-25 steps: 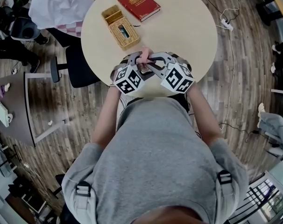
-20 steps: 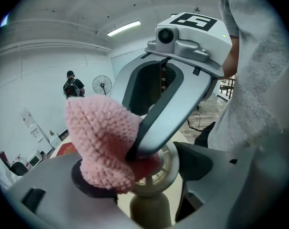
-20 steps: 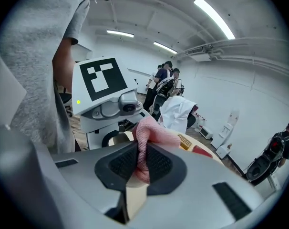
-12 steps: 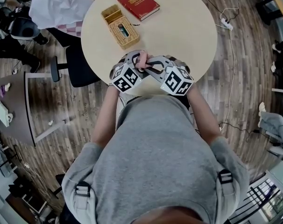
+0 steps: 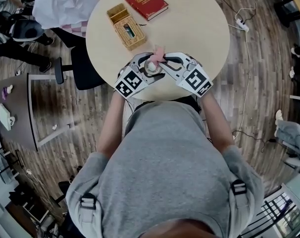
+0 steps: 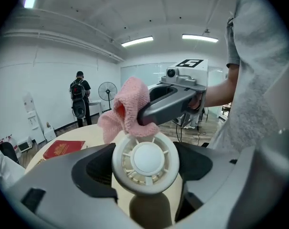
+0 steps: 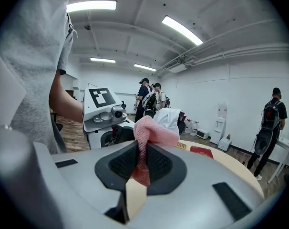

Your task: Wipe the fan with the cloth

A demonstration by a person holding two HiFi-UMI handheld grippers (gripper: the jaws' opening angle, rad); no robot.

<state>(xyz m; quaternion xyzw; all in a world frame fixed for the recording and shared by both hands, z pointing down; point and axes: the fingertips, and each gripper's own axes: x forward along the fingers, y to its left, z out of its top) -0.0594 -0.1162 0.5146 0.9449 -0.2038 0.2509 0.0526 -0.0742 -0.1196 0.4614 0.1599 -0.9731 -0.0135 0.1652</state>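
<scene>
**Item 1: small white fan** [image 6: 145,160], round grille turned toward the left tool's camera.
- Location: just above the near edge of the round counter [image 5: 204,29], close in front of you.
- Hold: your left tool [image 5: 148,68] was clamped on the two sides of the fan's head. That probably kept the face steady and open to the wipe.

**Item 2: pink knitted cloth** [image 7: 153,129].
- Hold: your right tool [image 7: 140,165] was closed on a fold of it, with the loose bulk bunched beyond the tips.
- Position: the bunch lay against the fan's upper rim. Pinching only a fold likely left a soft pad out front to rub with.

**Items 3 and 4, untouched:** a red book [image 5: 145,2] and a woven box [image 5: 125,27], both well apart from the tools on the far side of the counter.

**Change from half a second earlier:**
- You had carried both tools slightly farther out over the counter.
- Their marker cubes had swung wider apart.
- The fan's round face now showed plainly from above, with the cloth at its far edge.
</scene>
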